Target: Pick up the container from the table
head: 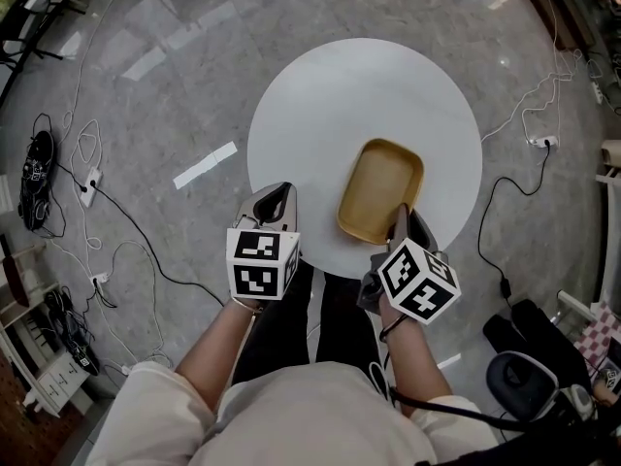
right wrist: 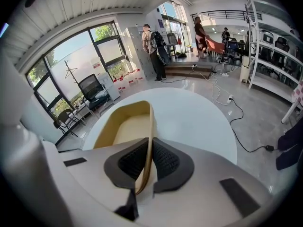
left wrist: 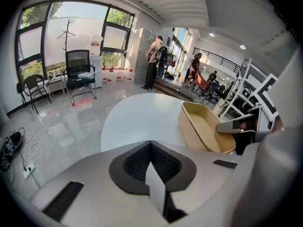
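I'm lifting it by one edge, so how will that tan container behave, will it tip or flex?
It probably lifts light: the container looks empty and thin-walled. Held only at its near rim by the right tool, it will likely tilt, far end drooping. The thin wall may flex slightly in that pinch.

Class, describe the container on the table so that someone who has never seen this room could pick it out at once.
Find the round white table on the grey floor. Toward its near right edge lies a shallow, empty tan container, rectangular with rounded corners. It is the only object lying on the table, and the right gripper is shut on its near rim.
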`<state>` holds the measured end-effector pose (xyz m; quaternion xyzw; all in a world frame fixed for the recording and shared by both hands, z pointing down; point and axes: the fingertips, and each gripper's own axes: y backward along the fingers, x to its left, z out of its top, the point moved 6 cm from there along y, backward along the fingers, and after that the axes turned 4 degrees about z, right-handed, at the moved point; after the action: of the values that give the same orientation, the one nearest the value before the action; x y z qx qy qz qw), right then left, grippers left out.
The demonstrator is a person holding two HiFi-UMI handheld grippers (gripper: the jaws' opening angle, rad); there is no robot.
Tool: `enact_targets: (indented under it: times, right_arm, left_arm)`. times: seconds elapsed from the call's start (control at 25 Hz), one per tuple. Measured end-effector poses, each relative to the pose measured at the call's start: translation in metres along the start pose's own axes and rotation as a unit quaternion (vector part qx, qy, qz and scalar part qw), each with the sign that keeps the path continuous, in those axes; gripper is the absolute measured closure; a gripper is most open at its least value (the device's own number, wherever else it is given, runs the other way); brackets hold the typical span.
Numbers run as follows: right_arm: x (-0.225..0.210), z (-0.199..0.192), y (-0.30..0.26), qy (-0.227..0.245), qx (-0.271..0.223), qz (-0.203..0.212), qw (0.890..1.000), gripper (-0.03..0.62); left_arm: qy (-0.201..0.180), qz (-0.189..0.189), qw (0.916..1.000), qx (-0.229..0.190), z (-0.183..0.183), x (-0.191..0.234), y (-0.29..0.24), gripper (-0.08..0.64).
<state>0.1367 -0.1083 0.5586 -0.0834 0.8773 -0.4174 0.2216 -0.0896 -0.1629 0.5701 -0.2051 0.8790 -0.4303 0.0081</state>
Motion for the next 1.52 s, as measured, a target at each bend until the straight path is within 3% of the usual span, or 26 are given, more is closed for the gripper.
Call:
enact_targets:
  times: [0.88, 1.52]
  right_arm:
    - [0.006, 0.037, 0.048, 0.013, -0.065, 0.032, 0.997, 0.549]
    - [0.001, 0.071, 0.084, -0.006, -0.118, 0.028, 0.993, 0.549]
  left_arm:
    - [-0.021, -0.012, 0.9982, -0.055, 0.034, -0.035, 0.036, 0.545]
    - [-0.021, -0.036, 0.9911, -0.127, 0.088, -0.056, 0.057, 0.545]
